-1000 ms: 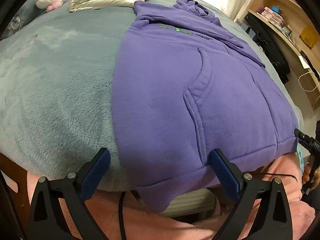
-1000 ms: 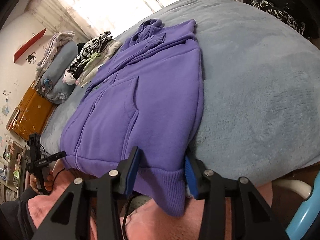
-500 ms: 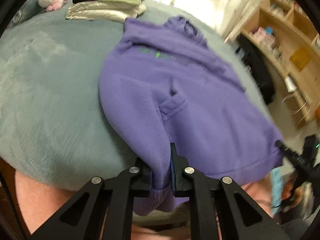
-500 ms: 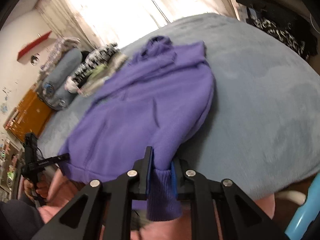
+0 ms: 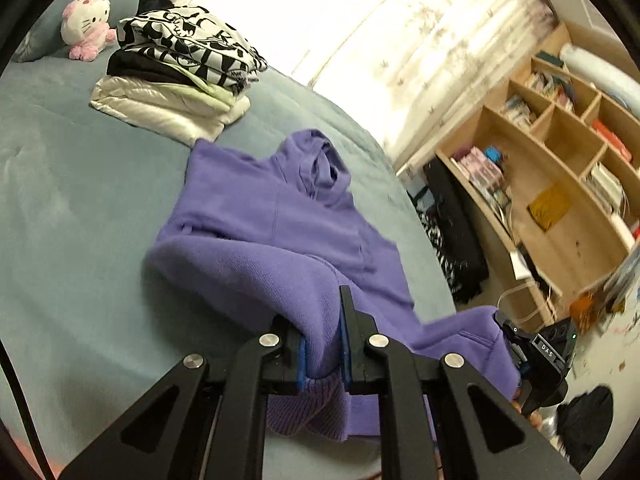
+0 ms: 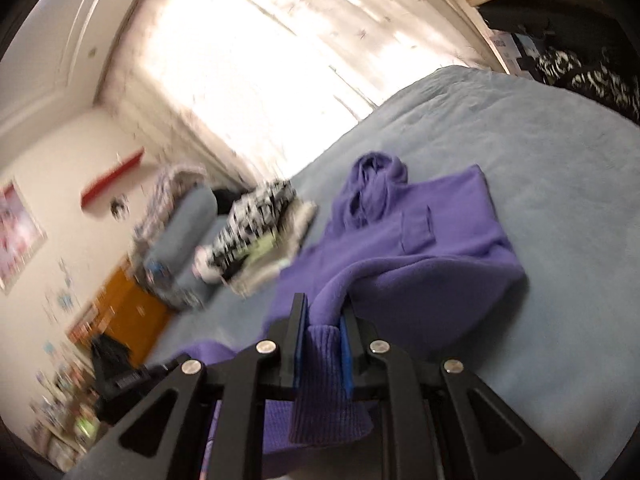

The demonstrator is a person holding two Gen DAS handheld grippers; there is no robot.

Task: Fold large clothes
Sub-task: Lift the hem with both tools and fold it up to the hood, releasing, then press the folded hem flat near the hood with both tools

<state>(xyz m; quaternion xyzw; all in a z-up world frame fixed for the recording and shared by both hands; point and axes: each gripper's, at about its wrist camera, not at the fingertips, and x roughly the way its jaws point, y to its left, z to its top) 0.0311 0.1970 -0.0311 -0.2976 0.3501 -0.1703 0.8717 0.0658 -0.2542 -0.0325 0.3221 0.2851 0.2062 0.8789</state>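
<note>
Purple fleece hoodie point(image 5: 276, 216) is lying on the grey-blue plush bedspread point(image 5: 72, 216), its long axis running away from both cameras, hood pointing toward the bright curtained window point(image 5: 400, 48) and ribbed hem toward the person. Left gripper point(image 5: 323, 344) is pinching one hem corner between nearly closed jaws; right gripper point(image 6: 323, 340) is clamping the other ribbed corner the same way. A second ago the hoodie was lying flat with both jaws spread around the hem; now both have closed on it, and the hem is rising off the bed and folding toward the hood.
</note>
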